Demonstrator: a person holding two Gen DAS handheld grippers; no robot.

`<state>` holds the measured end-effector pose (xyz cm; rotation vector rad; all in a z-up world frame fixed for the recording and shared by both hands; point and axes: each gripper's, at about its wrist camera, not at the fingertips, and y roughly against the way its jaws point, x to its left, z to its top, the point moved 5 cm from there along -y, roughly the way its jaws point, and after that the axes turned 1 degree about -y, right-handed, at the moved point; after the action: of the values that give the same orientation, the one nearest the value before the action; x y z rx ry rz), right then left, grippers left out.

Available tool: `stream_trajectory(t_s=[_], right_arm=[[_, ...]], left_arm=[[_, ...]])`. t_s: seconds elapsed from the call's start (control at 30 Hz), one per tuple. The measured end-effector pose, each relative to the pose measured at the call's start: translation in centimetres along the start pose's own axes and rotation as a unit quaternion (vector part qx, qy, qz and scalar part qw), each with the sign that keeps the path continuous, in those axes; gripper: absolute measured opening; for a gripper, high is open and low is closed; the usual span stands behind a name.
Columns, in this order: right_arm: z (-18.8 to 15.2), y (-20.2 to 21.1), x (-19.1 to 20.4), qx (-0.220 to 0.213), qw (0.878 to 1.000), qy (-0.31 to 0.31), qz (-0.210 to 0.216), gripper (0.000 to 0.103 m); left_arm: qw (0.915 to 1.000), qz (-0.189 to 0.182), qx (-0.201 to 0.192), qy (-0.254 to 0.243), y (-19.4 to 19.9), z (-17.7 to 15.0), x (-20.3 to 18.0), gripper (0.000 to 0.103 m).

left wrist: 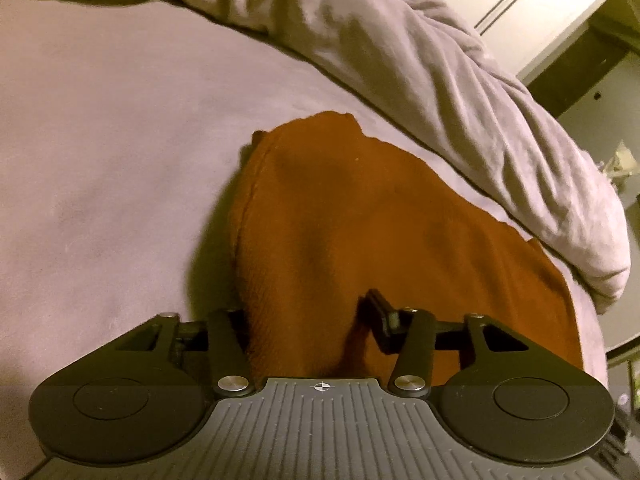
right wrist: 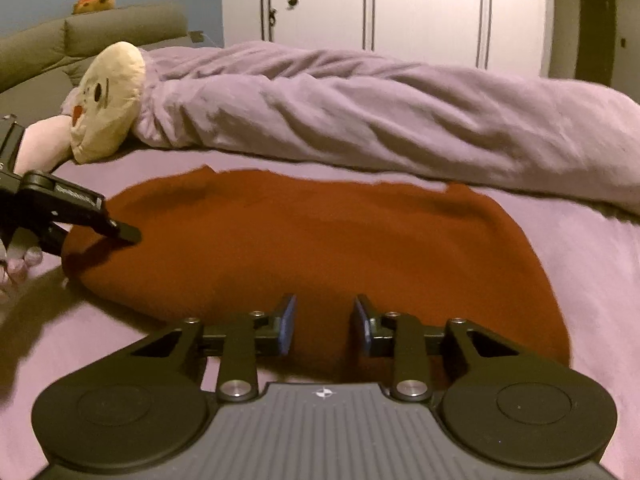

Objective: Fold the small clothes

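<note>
A rust-brown knitted garment (right wrist: 312, 240) lies spread flat on the lilac bed sheet (right wrist: 592, 264). It also shows in the left wrist view (left wrist: 360, 220). My left gripper (left wrist: 308, 320) is open, with its jaws wide apart over the garment's near edge; the cloth bulges up between them and hides its left finger. In the right wrist view the left gripper (right wrist: 120, 236) reaches in from the left, its tip on the garment's left end. My right gripper (right wrist: 324, 324) is open, blue pads apart, just above the garment's near edge.
A rumpled lilac duvet (right wrist: 380, 112) lies along the far side of the bed. A cream plush face cushion (right wrist: 108, 100) rests at its left end. White wardrobe doors (right wrist: 400, 4) stand behind. A grey headboard (right wrist: 100, 36) is at the far left.
</note>
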<state>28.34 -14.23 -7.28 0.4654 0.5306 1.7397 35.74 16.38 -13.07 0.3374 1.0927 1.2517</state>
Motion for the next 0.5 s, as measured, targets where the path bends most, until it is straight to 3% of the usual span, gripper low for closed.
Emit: stream_trajectory(t_s=[0.07,0.17,0.27,0.4,0.5], right_arm=[[1.0,-0.9,0.8,-0.008,1.0,0.001,0.012,0.017],[2.3,-2.0,2.5,-0.016,1.0,0.007,0.026,0.014],[2.4,-3.2,4.1,-0.02,0.999,0.03,0.021,0.013],[0.5,-6.1,4.3,0.018,0.999,0.036,0.008,0.013],[0.5,-6.2,4.2,0.012,0.999,0.042,0.01,0.013]], left_arm=[[1.0,0.004,0.004,-0.004,0.0,0.2,-0.1,0.036],[0.9999,-0.002,0.01,0.004,0.2,0.6,-0.2,0.024],[0.9999,-0.006,0.006,-0.008,0.8,0.9,-0.9,0.022],[0.9997,-0.025,0.002,0.004,1.4,1.2,-1.5,0.022],[0.9999,-0.013,0.008,0.005,0.8,0.9,-1.0,0.023]])
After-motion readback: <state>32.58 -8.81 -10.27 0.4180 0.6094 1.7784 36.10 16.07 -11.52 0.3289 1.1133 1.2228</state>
